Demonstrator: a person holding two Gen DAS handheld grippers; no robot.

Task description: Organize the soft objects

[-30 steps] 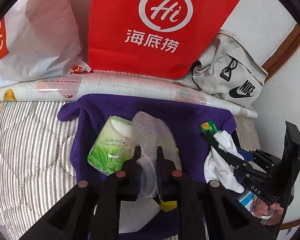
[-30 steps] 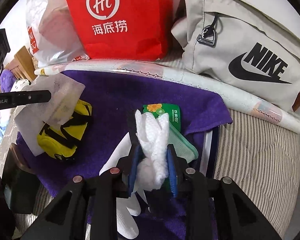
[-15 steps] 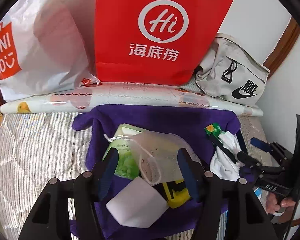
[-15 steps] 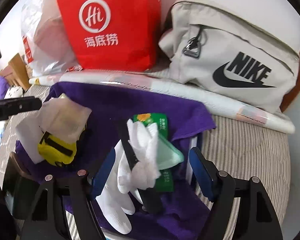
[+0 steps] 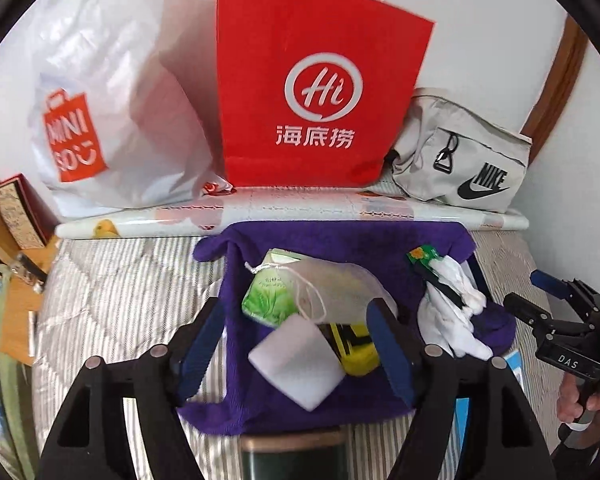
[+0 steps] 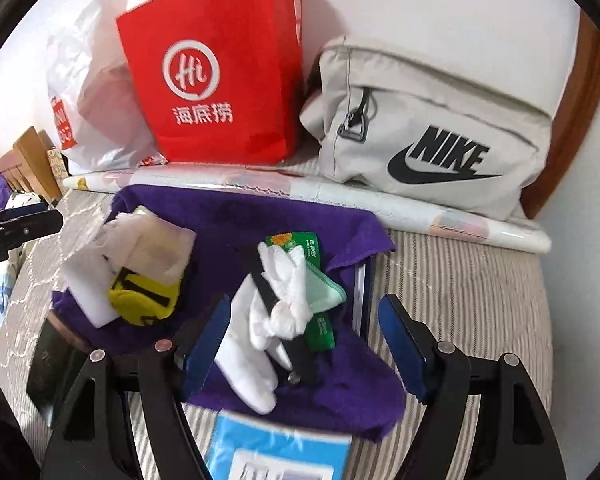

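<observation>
A purple towel (image 5: pixel 340 240) (image 6: pixel 260 216) lies on the striped bed. On it lie a mesh drawstring pouch (image 5: pixel 336 284) (image 6: pixel 156 240) over a green tissue pack (image 5: pixel 268 300), a white sponge (image 5: pixel 296 364), a yellow pouch (image 5: pixel 356 348) (image 6: pixel 144 300), a white glove (image 5: pixel 452 312) (image 6: pixel 280 304) and a green cloth pack (image 6: pixel 320 292). My left gripper (image 5: pixel 300 344) is open and empty above the pile. My right gripper (image 6: pixel 304 344) is open and empty above the glove; it also shows at the right of the left wrist view (image 5: pixel 548 312).
A red paper bag (image 5: pixel 316 88) (image 6: pixel 220 76), a white Miniso bag (image 5: pixel 100 112) and a grey Nike bag (image 5: pixel 460 160) (image 6: pixel 432 132) stand along the wall behind a rolled sheet (image 5: pixel 300 216). A blue box (image 6: pixel 280 448) lies by the towel's near edge. Wooden furniture (image 5: pixel 12 248) stands left.
Both grippers opened and pulled back. The left let go of the mesh pouch, the right let go of the white glove; both items now lie on the towel.
</observation>
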